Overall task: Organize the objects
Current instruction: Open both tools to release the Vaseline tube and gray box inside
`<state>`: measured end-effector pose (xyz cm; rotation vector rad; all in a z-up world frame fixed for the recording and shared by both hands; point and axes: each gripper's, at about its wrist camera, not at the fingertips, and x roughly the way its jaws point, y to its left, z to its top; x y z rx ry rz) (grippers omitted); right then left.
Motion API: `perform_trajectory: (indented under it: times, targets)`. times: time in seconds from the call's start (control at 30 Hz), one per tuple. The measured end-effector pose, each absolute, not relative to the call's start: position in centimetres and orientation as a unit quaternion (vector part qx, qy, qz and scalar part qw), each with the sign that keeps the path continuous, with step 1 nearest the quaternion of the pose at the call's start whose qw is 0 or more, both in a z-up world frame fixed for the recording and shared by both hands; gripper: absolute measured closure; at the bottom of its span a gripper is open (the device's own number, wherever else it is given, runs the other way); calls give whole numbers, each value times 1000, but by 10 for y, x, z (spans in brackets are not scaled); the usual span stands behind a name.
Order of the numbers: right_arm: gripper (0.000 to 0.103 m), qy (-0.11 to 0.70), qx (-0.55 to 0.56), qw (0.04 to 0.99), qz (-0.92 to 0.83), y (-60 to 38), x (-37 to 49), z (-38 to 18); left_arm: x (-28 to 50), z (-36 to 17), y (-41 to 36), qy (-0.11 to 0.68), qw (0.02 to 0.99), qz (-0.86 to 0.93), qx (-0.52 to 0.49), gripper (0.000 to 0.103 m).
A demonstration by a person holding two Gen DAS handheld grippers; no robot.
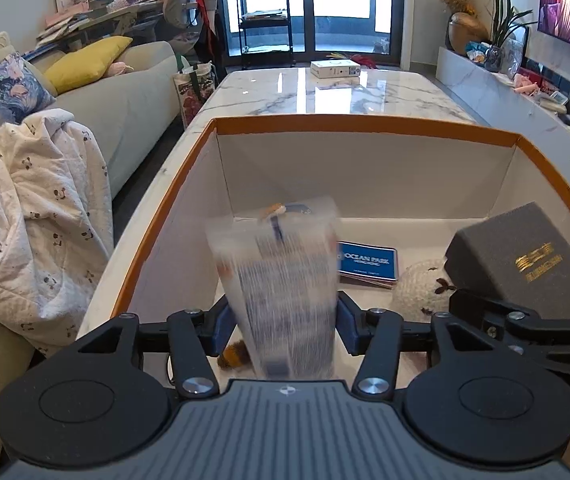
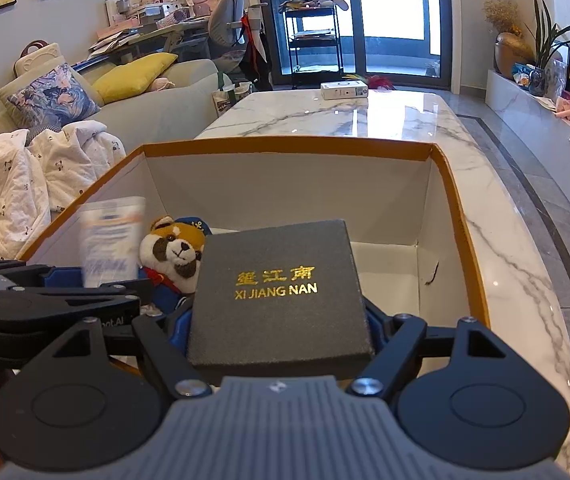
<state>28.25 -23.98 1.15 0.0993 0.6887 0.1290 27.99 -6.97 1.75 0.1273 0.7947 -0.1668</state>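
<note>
A white box with an orange rim (image 1: 365,124) (image 2: 285,146) stands on the marble table. My left gripper (image 1: 283,320) hangs over its near left part. A white printed tube (image 1: 285,272) (image 2: 111,240) stands between the blue pads, smeared with motion, and a gap shows at the left pad. My right gripper (image 2: 279,328) is shut on a grey box lettered XI JIANG NAN (image 2: 281,292) (image 1: 525,264), held tilted above the box's inside. On the bottom lie a blue Ocean Park card (image 1: 367,262), a plush animal (image 2: 173,252) and a cream soft toy (image 1: 421,288).
The marble table (image 1: 325,88) runs on beyond the box, with a small white carton (image 1: 335,68) at its far end. A sofa with a patterned blanket (image 1: 25,200) flanks the left side. A low white console (image 1: 505,92) runs along the right wall.
</note>
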Motion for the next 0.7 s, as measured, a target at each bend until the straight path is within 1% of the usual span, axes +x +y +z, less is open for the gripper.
perform_trajectory:
  times: [0.17, 0.47, 0.5, 0.53, 0.57, 0.7]
  targets:
    - [20, 338, 57, 936, 74, -242, 282, 14, 279, 20, -66, 387, 916, -89, 52, 41]
    - [18, 323, 45, 942, 82, -238, 272, 22, 276, 24, -64, 387, 916, -102, 41, 41]
    - [16, 319, 41, 943, 81, -237, 271, 25, 275, 25, -62, 387, 915, -104, 35, 41]
    - [7, 312, 31, 947, 70, -237, 269, 28, 275, 27, -60, 387, 915, -110, 28, 40]
    - [2, 303, 22, 951, 61, -238, 267, 31, 275, 28, -59, 386, 915, -113, 22, 39]
    - [2, 282, 14, 957, 65, -241, 260, 44, 269, 38, -58, 369, 922, -117, 14, 38]
